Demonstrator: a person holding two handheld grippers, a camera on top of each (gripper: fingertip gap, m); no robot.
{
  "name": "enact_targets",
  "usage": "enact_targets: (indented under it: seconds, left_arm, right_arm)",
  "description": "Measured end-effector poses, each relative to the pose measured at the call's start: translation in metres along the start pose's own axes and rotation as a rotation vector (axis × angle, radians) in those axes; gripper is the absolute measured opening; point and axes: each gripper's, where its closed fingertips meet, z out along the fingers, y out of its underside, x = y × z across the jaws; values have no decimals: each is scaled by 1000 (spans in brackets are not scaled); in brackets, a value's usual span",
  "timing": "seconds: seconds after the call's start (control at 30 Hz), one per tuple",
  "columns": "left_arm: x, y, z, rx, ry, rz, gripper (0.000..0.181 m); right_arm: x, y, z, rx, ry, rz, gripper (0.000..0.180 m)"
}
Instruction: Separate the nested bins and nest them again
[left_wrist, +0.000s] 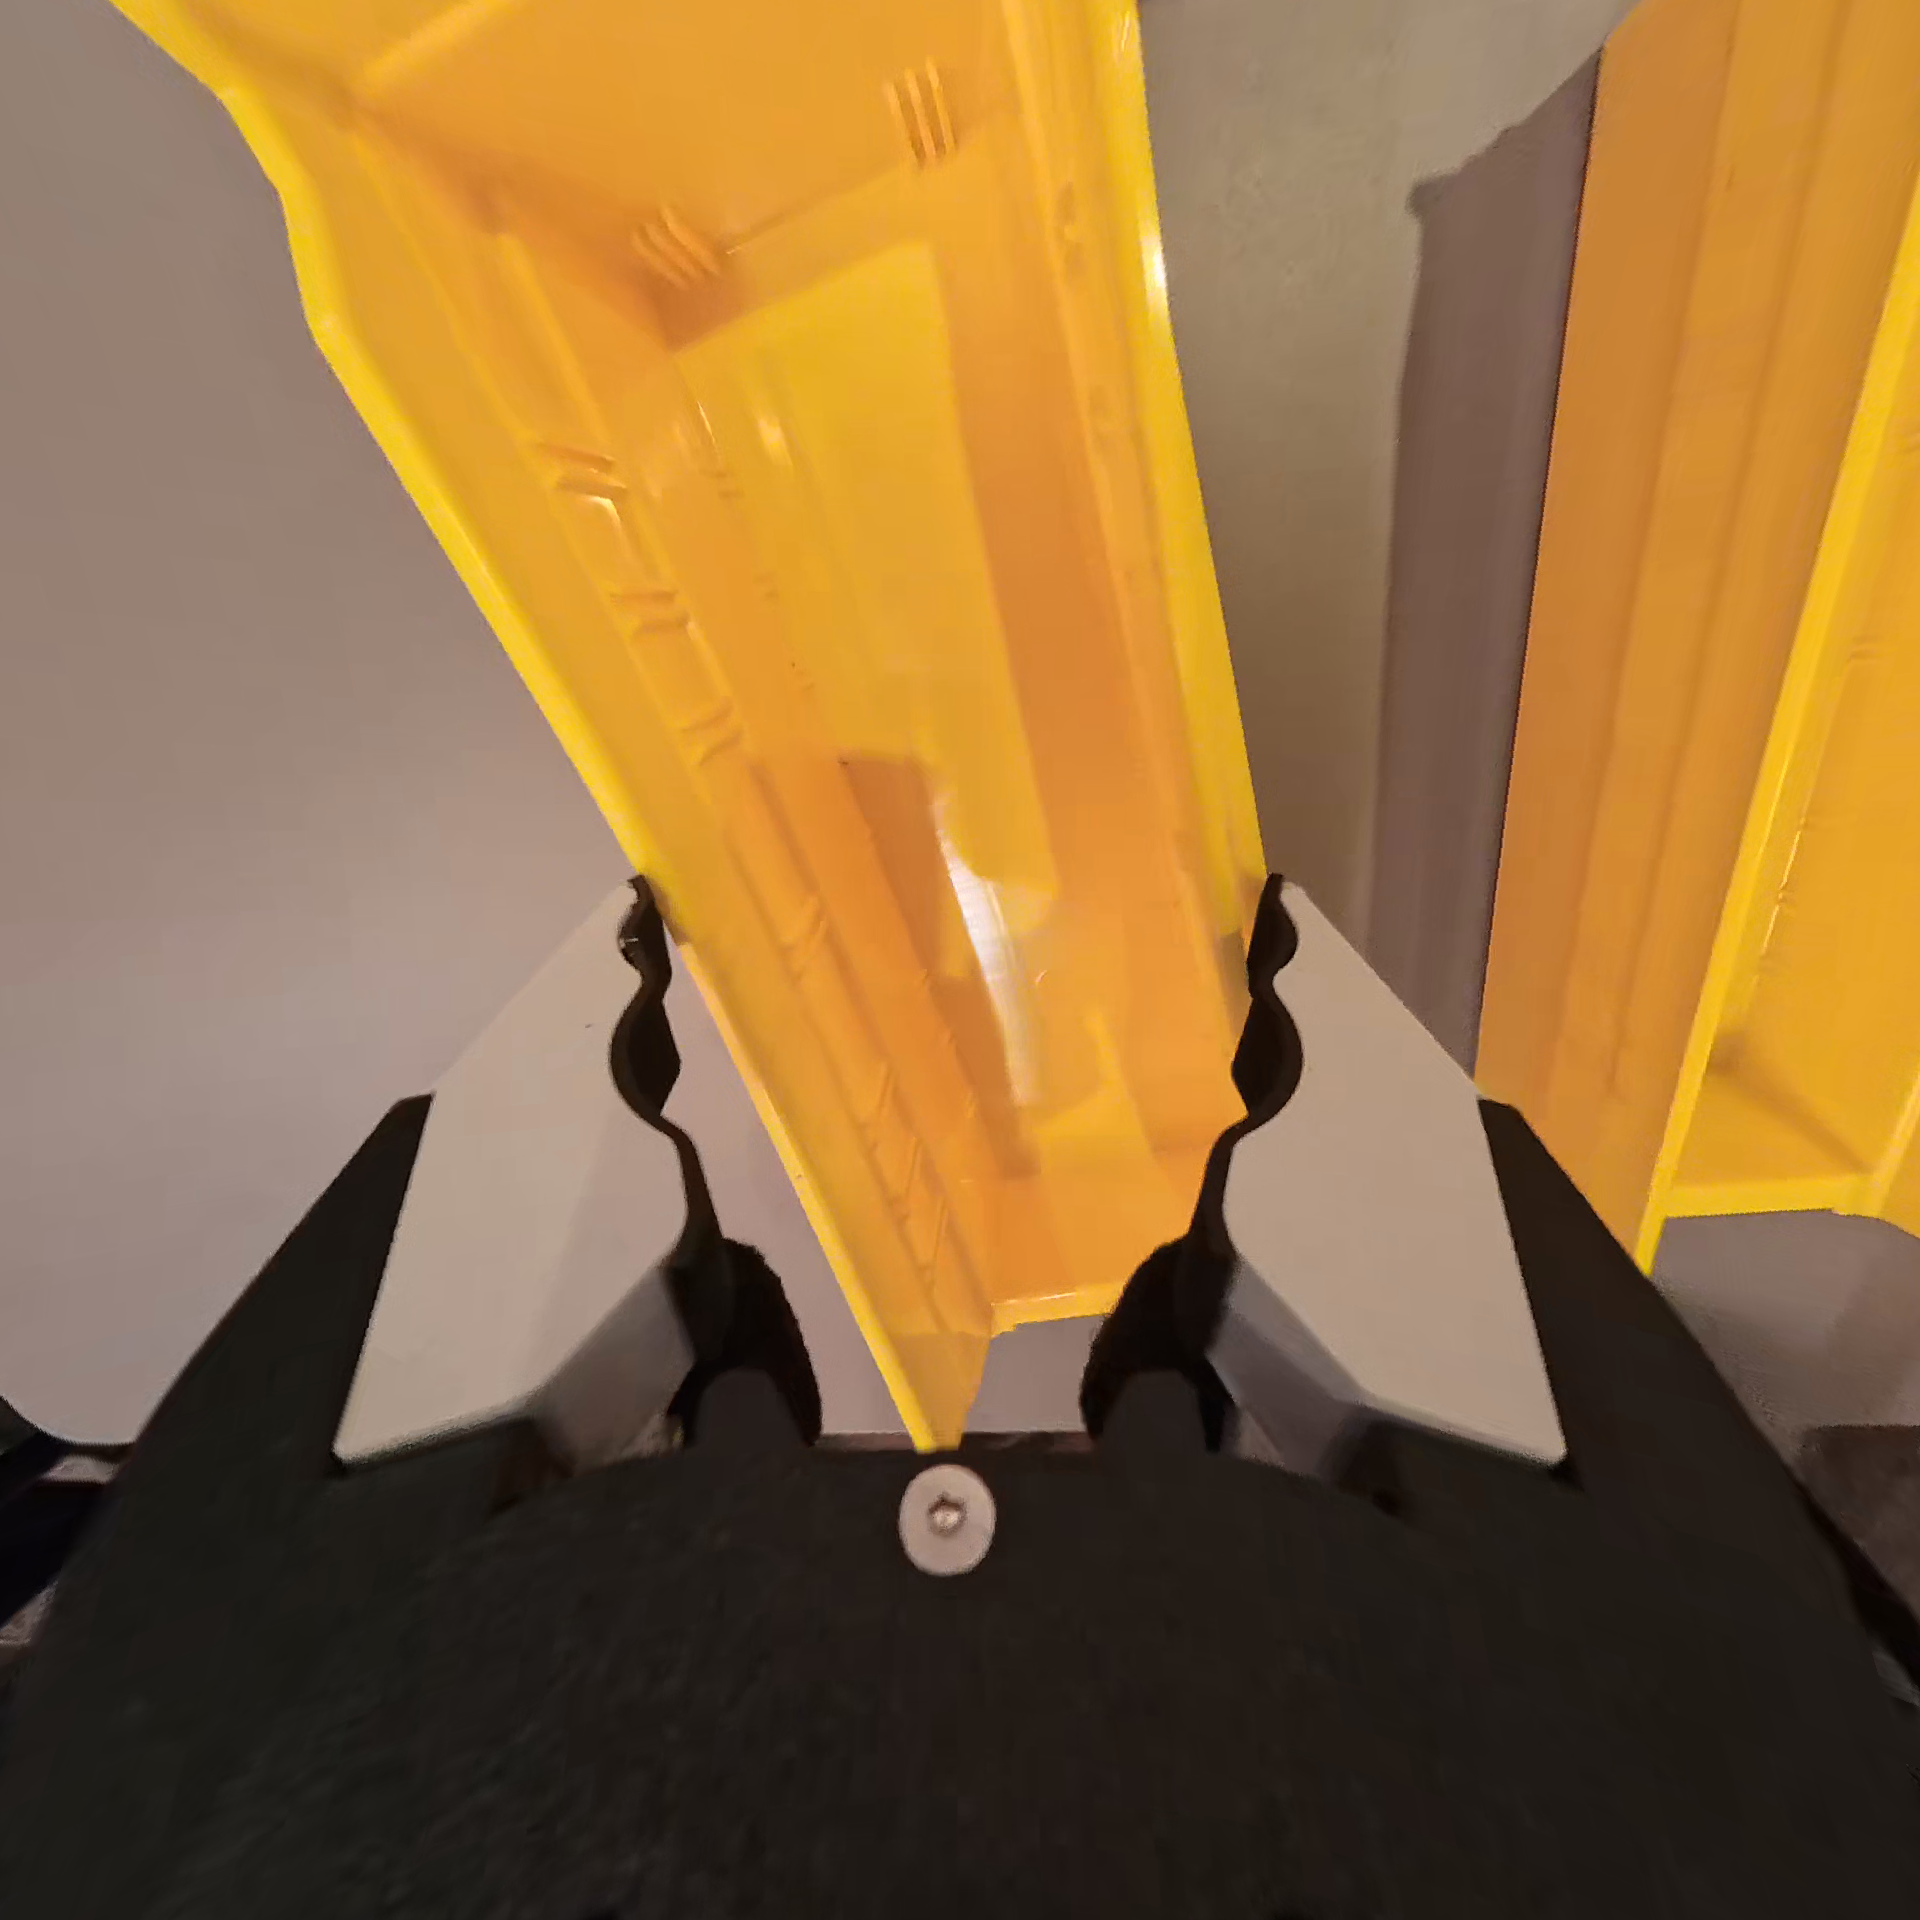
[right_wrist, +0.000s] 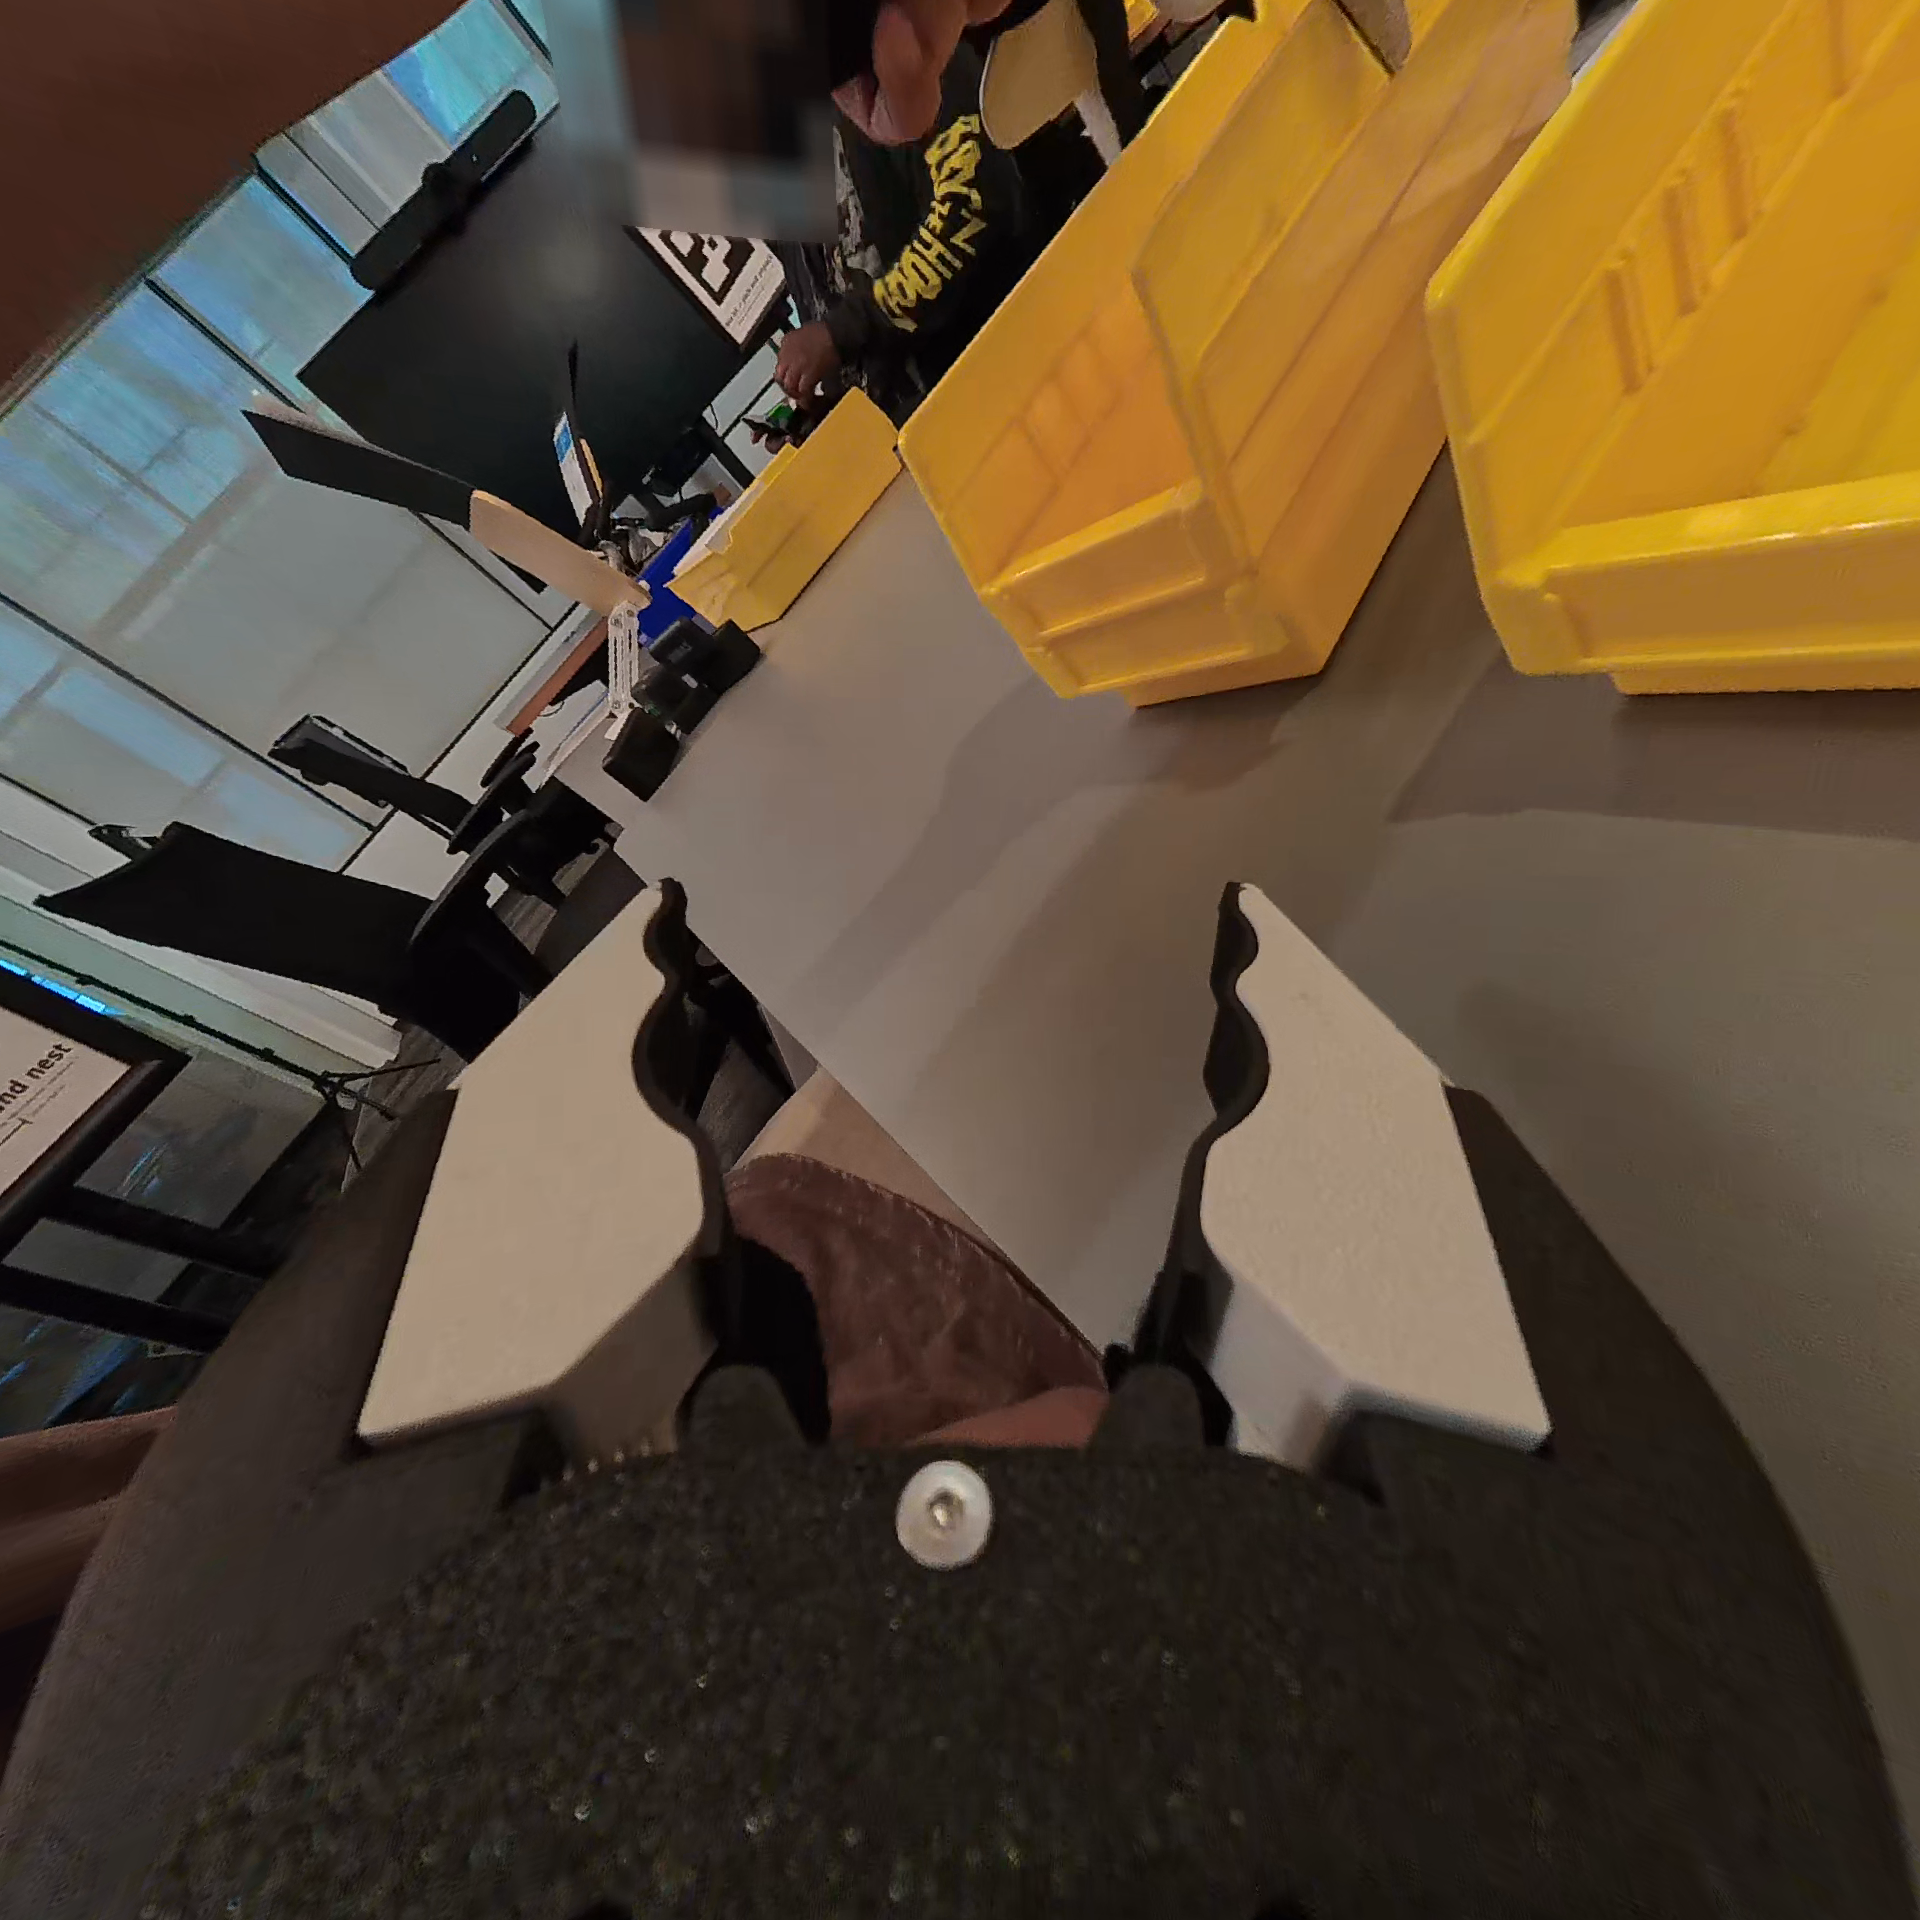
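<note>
Left gripper (left_wrist: 951, 894): we see its fingers spread around a yellow bin (left_wrist: 831, 644) filling frame centre, contact unclear | second bin (left_wrist: 1704, 623) at right edge | Right gripper (right_wrist: 951, 904): released, empty, over grey table (right_wrist: 1039, 831) | nested bins (right_wrist: 1195, 416) upper right.

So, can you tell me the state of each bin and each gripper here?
Left gripper: open, fingers either side of a bin wall.
Bin at left gripper: single, wall between the fingers.
Right gripper: open, empty.
Middle bins: nested, on the table.
Right bin: separate, upright.
</note>
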Motion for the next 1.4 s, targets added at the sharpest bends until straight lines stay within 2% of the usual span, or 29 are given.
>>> enact_targets:
  seconds: [0.03, 0.17, 0.33, 0.57, 0.73, 1.03, 1.23, 1.4]
  left_arm:
    - [0, 0, 0, -10, 2, 16, 108]
    - [3, 1, -2, -26, 24, 55, 105]
    - [9, 1, -7, -30, 100, 5, 102]
    - [-3, -3, -14, -35, -74, 164, 99]
    - [2, -2, -18, -49, -23, 143, 100]
    - [2, 0, -11, -59, -29, 145, 92]
    - [9, -5, -17, -44, 50, 107, 90]
    - [-4, -6, -22, -73, -103, 179, 91]
  right_arm:
    - [0, 0, 0, -1, -4, 2, 100]
    - [1, 1, 0, -7, -5, 11, 100]
    - [-1, 6, 4, -31, -17, 13, 100]
    - [-3, 13, 7, -62, -22, -2, 100]
    - [-2, 13, 7, -67, -19, 1, 100]
    - [-4, 16, 8, -81, -26, -2, 100]
    - [-4, 17, 8, -88, -29, 1, 100]
    - [-3, 20, 9, -101, -22, -6, 99]
